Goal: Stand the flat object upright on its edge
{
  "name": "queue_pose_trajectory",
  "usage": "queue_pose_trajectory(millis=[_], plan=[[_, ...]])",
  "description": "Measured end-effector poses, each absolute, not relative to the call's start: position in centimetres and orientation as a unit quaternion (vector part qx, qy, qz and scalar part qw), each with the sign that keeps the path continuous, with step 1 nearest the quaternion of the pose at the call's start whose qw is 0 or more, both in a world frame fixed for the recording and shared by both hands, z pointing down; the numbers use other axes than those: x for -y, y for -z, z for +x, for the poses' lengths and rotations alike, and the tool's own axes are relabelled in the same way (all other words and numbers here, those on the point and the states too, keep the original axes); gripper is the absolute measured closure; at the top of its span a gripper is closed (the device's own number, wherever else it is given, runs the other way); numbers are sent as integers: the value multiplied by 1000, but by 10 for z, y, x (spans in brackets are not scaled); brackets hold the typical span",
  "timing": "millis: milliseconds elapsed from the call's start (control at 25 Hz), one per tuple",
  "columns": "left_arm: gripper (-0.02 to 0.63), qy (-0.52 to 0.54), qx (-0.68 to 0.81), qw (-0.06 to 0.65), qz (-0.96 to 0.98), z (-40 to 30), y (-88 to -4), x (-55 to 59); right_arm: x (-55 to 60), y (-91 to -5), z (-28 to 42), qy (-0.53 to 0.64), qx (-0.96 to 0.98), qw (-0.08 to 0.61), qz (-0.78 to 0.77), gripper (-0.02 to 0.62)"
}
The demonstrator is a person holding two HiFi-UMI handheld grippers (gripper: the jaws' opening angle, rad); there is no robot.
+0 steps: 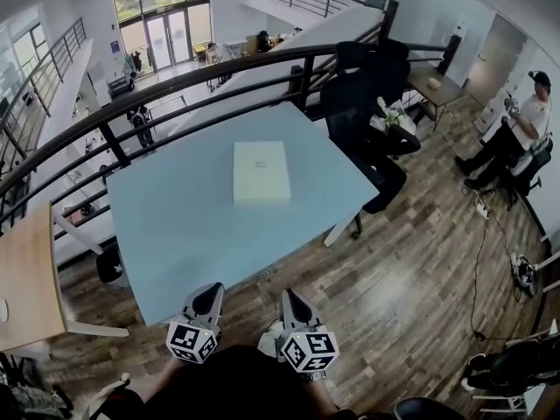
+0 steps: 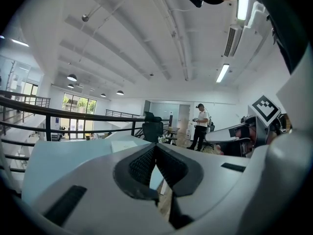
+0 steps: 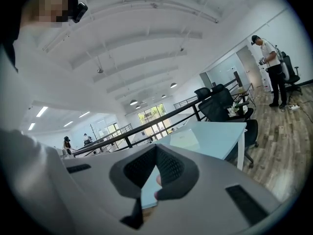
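A flat cream-white box (image 1: 261,171) lies face down on its broad side in the far middle of the light blue table (image 1: 175,226). It also shows as a pale slab (image 3: 185,139) in the right gripper view and faintly (image 2: 122,145) in the left gripper view. My left gripper (image 1: 207,297) hovers at the table's near edge, shut and empty. My right gripper (image 1: 291,303) is just off that near edge, over the floor, also shut and empty. Both are well short of the box.
A black railing (image 1: 175,86) runs behind the table. Black office chairs (image 1: 367,103) stand at its far right corner. A wooden desk (image 1: 26,278) is at the left. A person (image 1: 516,138) sits at the far right, with cables on the wood floor.
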State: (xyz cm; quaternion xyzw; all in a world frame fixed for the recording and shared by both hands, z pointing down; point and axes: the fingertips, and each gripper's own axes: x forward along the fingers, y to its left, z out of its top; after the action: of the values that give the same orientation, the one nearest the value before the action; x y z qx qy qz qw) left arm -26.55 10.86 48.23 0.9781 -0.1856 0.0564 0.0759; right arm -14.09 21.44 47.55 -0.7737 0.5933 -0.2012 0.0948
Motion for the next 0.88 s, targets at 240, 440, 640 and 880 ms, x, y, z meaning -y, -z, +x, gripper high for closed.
queue_pose_trajectory(millis=[240, 440, 640, 880], plan=[[603, -54, 198, 72, 976, -233, -478, -108, -213, -473, -103, 201, -598, 96, -770, 588], [603, -52, 204, 71, 975, -202, -477, -105, -210, -473, -75, 198, -606, 94, -764, 588], [603, -45, 213, 66, 974, -178, -475, -104, -207, -474, -45, 195, -611, 91, -762, 588], [603, -39, 227, 72, 971, -164, -478, -99, -201, -474, -29, 189, -622, 86, -755, 588]])
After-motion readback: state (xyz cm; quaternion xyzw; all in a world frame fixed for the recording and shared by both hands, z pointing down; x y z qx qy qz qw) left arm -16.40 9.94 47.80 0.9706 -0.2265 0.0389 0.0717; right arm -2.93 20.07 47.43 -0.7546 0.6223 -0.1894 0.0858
